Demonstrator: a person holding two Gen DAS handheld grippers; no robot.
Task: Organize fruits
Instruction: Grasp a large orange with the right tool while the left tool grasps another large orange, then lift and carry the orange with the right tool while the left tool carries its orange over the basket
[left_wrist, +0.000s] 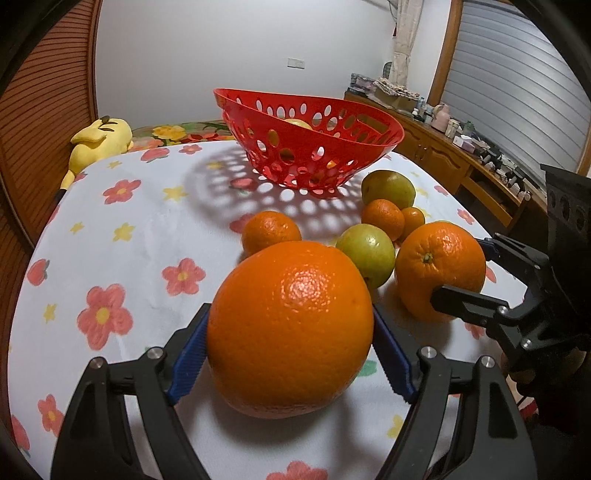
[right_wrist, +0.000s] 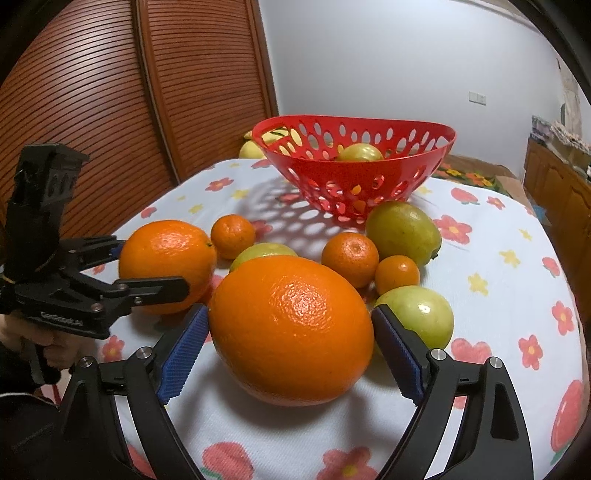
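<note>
Blue ribbed pads (left_wrist: 192, 354) of the left gripper (left_wrist: 290, 310) lie flat against both flanks of the left-hand orange (left_wrist: 291, 328), clamped on its glossy, pitted skin. The fruit sits deep between the black fingers, its underside on the tablecloth (left_wrist: 147, 251), a white nubbly fabric printed with pink and yellow flowers.

The right gripper (right_wrist: 290, 310) straddles the right-hand orange (right_wrist: 291, 328), a more egg-shaped fruit with the same dimpled peel, also resting on the cloth. Its pads stand right at the fruit's sides; I cannot tell whether they press on it or merely flank it. Just outside its right finger sits a smooth, shiny green fruit (right_wrist: 417, 314).

Between and behind the two oranges the loose fruit clusters close together: a second round green fruit (left_wrist: 367, 254), three small mandarins (left_wrist: 270, 230) (left_wrist: 382, 218) (left_wrist: 413, 220) with finer, duller peel, and a larger green fruit (left_wrist: 388, 188), lemon-shaped with a small nub at one end.

Behind them stands the red basket (right_wrist: 291, 168), hard glossy plastic, flared like a bowl and pierced with oval holes that throw a dotted shadow on the cloth. One yellow-green fruit (right_wrist: 360, 152) lies inside it.

Beyond the table edge are a yellow plush toy (left_wrist: 99, 142) and brown louvred wooden doors (right_wrist: 92, 92).
</note>
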